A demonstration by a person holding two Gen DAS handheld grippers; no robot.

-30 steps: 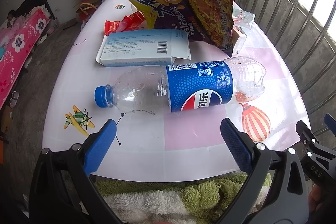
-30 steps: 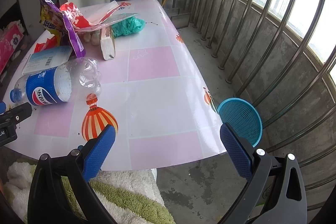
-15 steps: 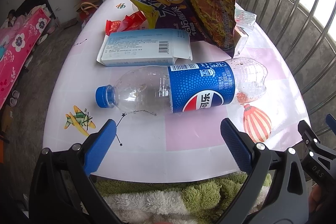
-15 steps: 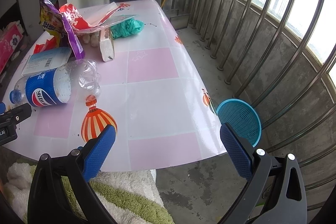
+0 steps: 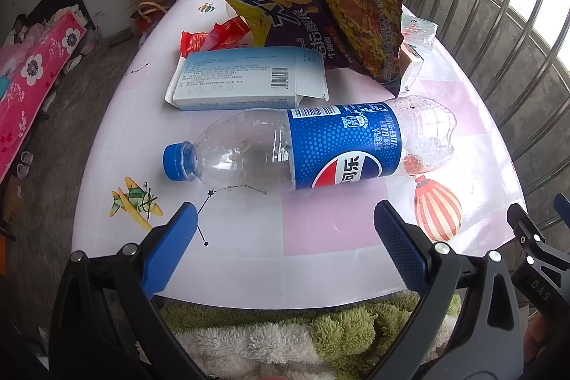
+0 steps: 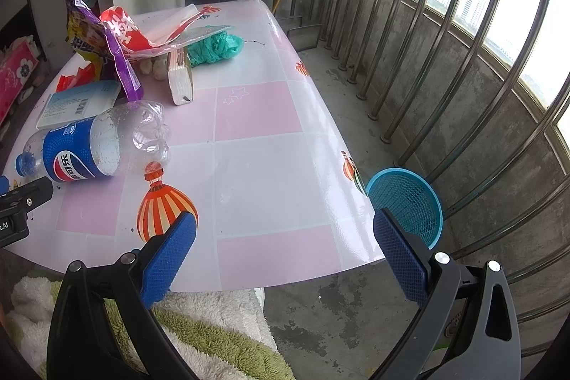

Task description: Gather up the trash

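Observation:
An empty plastic cola bottle (image 5: 310,148) with a blue label and blue cap lies on its side on the pink-and-white table (image 5: 320,230); the bottle (image 6: 92,148) shows at the left in the right wrist view. Behind it lie a pale blue carton (image 5: 245,79), a purple snack bag (image 5: 327,9) and red wrappers (image 5: 213,36). My left gripper (image 5: 285,237) is open, just short of the bottle, with nothing between its fingers. My right gripper (image 6: 285,248) is open at the table's near right edge. A blue mesh bin (image 6: 406,202) stands on the floor beside the table.
A teal plastic bag (image 6: 213,47), a small box on its edge (image 6: 180,77) and a red-and-white wrapper (image 6: 142,31) lie farther back. A metal railing (image 6: 445,59) runs along the right. A green-and-white fluffy cloth (image 5: 292,333) lies under the near edge.
Both views have crept slightly; the bottle sits a little lower and closer in the left wrist view. Both grippers stay open.

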